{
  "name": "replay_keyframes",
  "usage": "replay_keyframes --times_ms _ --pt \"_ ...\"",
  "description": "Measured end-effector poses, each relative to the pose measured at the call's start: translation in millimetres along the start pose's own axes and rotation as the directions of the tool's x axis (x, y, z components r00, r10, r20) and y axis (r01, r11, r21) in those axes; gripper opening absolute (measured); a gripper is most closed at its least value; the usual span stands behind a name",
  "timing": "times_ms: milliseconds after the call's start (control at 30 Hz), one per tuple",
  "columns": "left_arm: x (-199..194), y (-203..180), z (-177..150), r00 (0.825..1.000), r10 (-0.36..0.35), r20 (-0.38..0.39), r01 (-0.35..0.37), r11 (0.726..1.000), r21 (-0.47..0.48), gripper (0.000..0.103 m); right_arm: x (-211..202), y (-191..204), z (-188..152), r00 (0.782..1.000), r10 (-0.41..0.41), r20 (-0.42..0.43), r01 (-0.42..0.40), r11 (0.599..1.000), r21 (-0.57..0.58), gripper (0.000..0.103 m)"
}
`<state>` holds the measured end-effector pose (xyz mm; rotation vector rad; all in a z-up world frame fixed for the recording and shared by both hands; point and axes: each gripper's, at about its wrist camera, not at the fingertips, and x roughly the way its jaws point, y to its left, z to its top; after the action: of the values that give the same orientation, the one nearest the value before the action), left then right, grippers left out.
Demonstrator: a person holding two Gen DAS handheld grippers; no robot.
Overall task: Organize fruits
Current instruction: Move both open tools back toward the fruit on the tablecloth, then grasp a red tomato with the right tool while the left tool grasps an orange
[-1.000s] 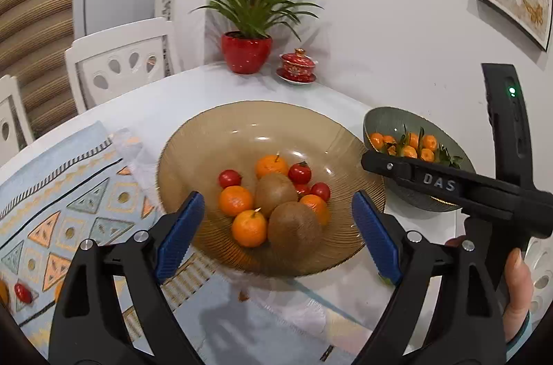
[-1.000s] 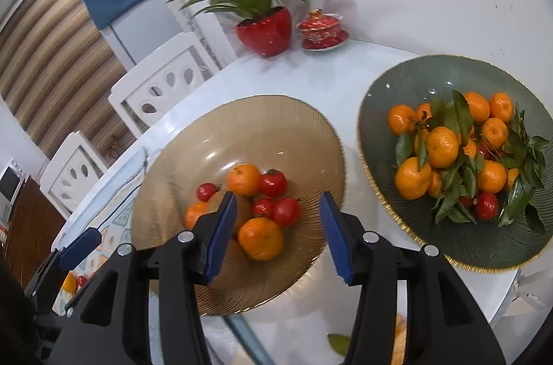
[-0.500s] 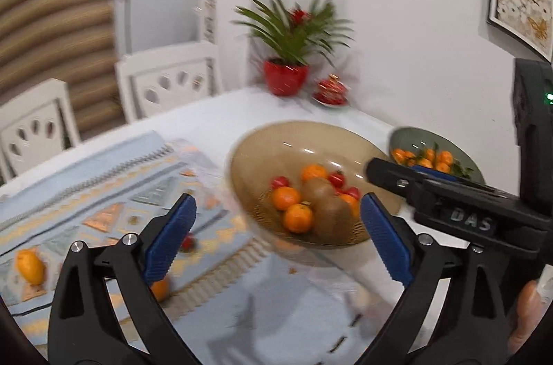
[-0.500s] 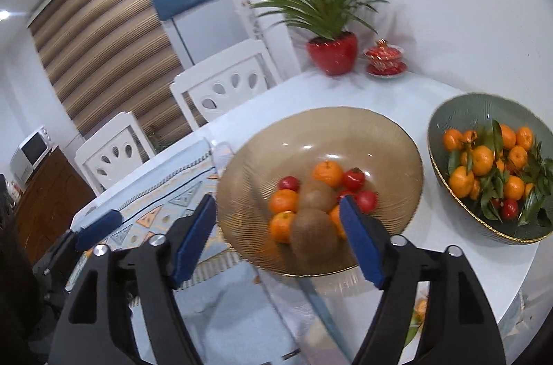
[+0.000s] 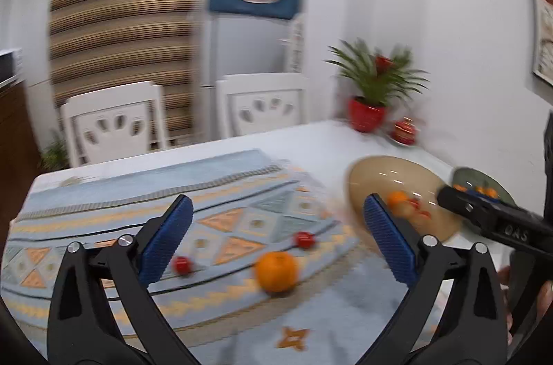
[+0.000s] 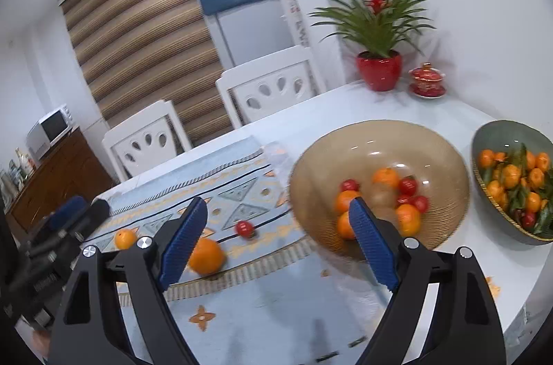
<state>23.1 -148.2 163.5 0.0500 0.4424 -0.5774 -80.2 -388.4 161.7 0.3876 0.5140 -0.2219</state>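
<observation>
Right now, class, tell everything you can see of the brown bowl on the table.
The brown bowl is wide, shallow and round, of ribbed, see-through amber glass by its look. It stands upright on the white table, its left edge over the patterned cloth, beside the green bowl. It holds oranges, small red fruits and a brownish one. Neither tool's jaws touch it.

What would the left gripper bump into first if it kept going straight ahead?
Probably the orange lying on the patterned mat. It sits between the open left gripper fingers, slightly low; blur makes depth uncertain.
</observation>
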Motion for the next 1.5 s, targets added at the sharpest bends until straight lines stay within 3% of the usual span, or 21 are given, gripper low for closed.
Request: replay_keyframes --times_ms 233,433,633,800,900,967,1067,1200,1333,1500 --pt "-8.7 91.3 -6.4 0.985 0.167 -0.035 -0.170 0.978 -0.124 0.100 27.0 56.7 -17.1 0.997 0.062 -0.050 -0.065 0.995 -0.078 0.083" --pt "3.9 151.0 -24.3 0.970 0.211 -0.118 -0.231 0.953 -0.195 0.100 60.5 115.3 -39.2 0.988 0.094 -0.124 -0.115 0.977 -0.178 0.083" --pt "29.6 171.6 -47.7 0.960 0.202 -0.196 -0.242 0.947 -0.213 0.100 83.2 161.9 -65.4 0.977 0.103 -0.189 -0.154 0.947 -0.282 0.066" --pt "46.9 183.2 -63.5 0.953 0.194 -0.234 -0.248 0.942 -0.227 0.100 103.5 173.6 -74.8 0.967 0.091 -0.236 -0.161 0.942 -0.294 0.066" --pt "65.1 196.2 -60.6 0.942 0.120 -0.312 -0.211 0.938 -0.275 0.100 118.1 183.7 -77.1 0.960 0.090 -0.265 -0.174 0.934 -0.313 0.066" --pt "80.0 208.3 -62.0 0.925 0.041 -0.377 -0.182 0.920 -0.347 0.099 131.3 192.5 -82.7 0.943 0.109 -0.315 -0.215 0.922 -0.322 0.066" --pt "90.0 211.0 -68.8 0.936 0.027 -0.351 -0.168 0.911 -0.377 0.099 161.0 215.0 -97.8 0.916 0.096 -0.390 -0.248 0.900 -0.360 0.065" --pt "100.3 212.3 -85.4 0.943 0.045 -0.330 -0.176 0.908 -0.380 0.098 180.2 228.6 -103.5 0.917 0.067 -0.394 -0.234 0.888 -0.395 0.064" --pt "100.0 219.0 -93.5 0.947 0.108 -0.304 -0.222 0.901 -0.372 0.098 194.5 228.0 -106.7 0.917 0.062 -0.394 -0.228 0.891 -0.392 0.064" --pt "103.4 221.2 -95.9 0.949 0.107 -0.296 -0.219 0.900 -0.377 0.098 217.4 228.1 -115.7 0.912 0.056 -0.407 -0.220 0.903 -0.370 0.060"
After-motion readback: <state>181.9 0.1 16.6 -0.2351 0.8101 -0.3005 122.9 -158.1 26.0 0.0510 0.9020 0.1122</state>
